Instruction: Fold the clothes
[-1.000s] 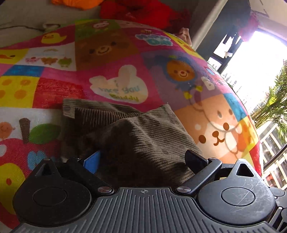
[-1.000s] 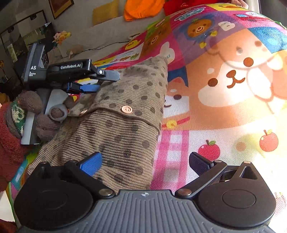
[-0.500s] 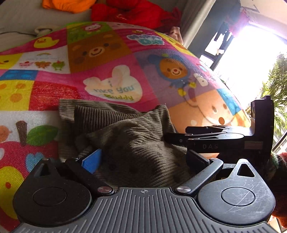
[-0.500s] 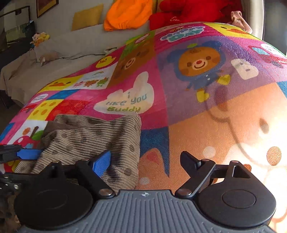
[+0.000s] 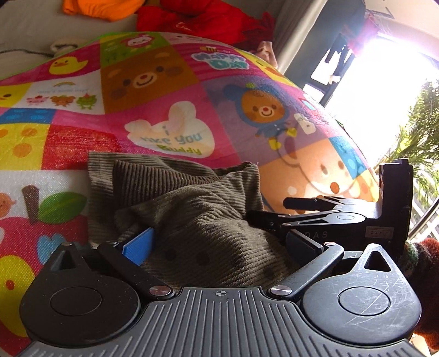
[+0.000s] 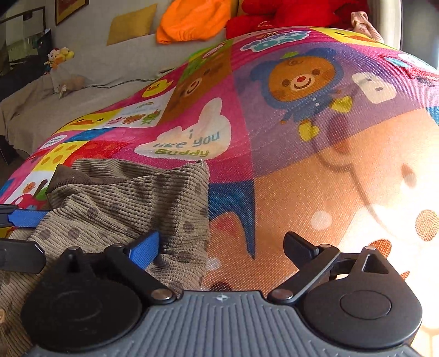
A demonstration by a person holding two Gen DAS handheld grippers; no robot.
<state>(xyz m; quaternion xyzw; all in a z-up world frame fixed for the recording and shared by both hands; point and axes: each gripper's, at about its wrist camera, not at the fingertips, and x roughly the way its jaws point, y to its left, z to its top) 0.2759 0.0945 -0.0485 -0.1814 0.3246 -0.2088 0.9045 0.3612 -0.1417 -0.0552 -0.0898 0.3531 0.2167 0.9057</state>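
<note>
A brown corduroy garment with dark dots (image 5: pixel 192 208) lies bunched on the colourful cartoon play mat (image 5: pixel 170 90). My left gripper (image 5: pixel 219 244) is open, its fingers low on either side of a raised fold of the cloth. My right gripper (image 6: pixel 222 247) is open at the garment's right edge (image 6: pixel 153 203), its blue-padded left finger (image 6: pixel 144 248) on the cloth and its right finger over bare mat. The right gripper also shows in the left wrist view (image 5: pixel 277 211), and the left gripper's fingers (image 6: pixel 24 218) show at the left edge of the right wrist view.
Orange cloth (image 6: pixel 192 19) and red cloth (image 6: pixel 285 13) lie beyond the mat's far edge. A grey sheet with a cable (image 6: pixel 82 90) is at the left. A bright window and a plant (image 5: pixel 417 131) are at the right.
The right gripper has swung from the middle of the garment to its right edge, beside the left gripper. The left gripper has moved slightly nearer the cloth. Both stay open.
</note>
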